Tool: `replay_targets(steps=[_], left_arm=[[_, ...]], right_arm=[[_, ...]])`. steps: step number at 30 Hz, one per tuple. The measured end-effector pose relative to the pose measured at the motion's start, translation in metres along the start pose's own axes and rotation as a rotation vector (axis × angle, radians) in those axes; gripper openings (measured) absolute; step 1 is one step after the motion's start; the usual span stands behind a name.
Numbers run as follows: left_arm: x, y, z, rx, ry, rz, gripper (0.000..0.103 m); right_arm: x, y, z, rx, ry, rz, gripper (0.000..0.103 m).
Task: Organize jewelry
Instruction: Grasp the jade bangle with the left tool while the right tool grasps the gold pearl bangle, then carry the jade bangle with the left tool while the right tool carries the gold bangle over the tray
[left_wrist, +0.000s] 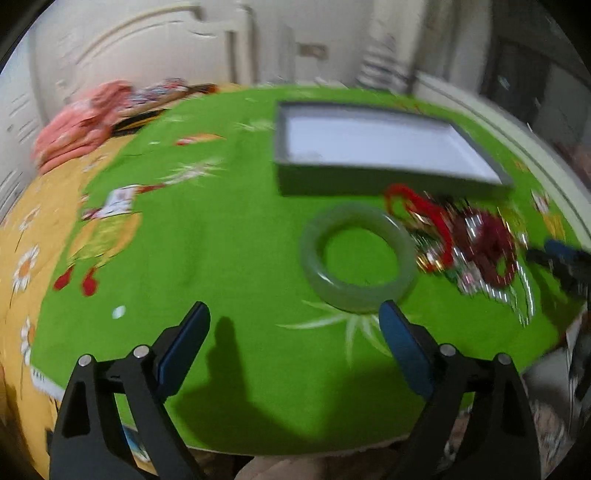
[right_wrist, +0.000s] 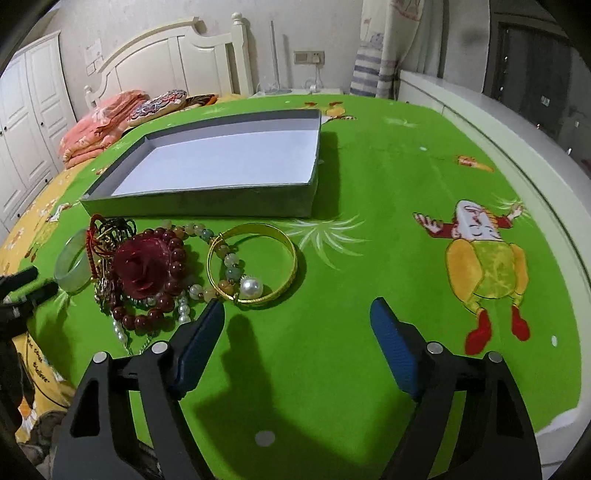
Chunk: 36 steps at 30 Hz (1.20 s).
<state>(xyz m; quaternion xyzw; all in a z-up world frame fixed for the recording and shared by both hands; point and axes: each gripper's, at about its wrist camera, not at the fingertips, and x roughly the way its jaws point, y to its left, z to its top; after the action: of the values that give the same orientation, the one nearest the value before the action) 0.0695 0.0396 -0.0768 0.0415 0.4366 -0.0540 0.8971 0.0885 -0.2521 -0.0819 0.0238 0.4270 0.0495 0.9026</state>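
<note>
A pale green jade bangle (left_wrist: 360, 258) lies flat on the green blanket, just beyond my left gripper (left_wrist: 295, 314), which is open with nothing between its fingers. The bangle (right_wrist: 72, 266) also shows at the left of the right wrist view. A pile of jewelry lies beside it: a dark red bead bracelet (right_wrist: 162, 280), a red fabric rose (right_wrist: 138, 264), a gold bangle (right_wrist: 255, 264) with a pearl (right_wrist: 251, 288) inside it. My right gripper (right_wrist: 297, 308) is open just in front of the gold bangle. An open grey box (right_wrist: 207, 203) with a white floor stands behind the pile.
The green cartoon blanket (right_wrist: 388, 177) covers a bed. Folded pink bedding (right_wrist: 96, 125) and a patterned cushion (right_wrist: 159, 105) lie at the far left by the headboard. The bed's white edge (right_wrist: 517, 155) runs along the right. The left gripper's black frame (right_wrist: 22, 291) enters at the left.
</note>
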Motion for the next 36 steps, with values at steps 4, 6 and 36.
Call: replay_targets(steps=[4,6,36], left_arm=[[0.004,-0.002,0.006,-0.012,0.006,-0.026,0.09],[0.006,-0.004,0.01,-0.017,0.009,-0.042,0.09],[0.05,-0.019,0.046,0.035,0.028,-0.055,0.1]], right_arm=[[0.003,0.001,0.013,0.028,0.0,0.048,0.077],[0.007,0.008,0.02,0.001,-0.001,0.035,0.077],[0.008,0.009,0.026,-0.044,-0.059,-0.026,0.056]])
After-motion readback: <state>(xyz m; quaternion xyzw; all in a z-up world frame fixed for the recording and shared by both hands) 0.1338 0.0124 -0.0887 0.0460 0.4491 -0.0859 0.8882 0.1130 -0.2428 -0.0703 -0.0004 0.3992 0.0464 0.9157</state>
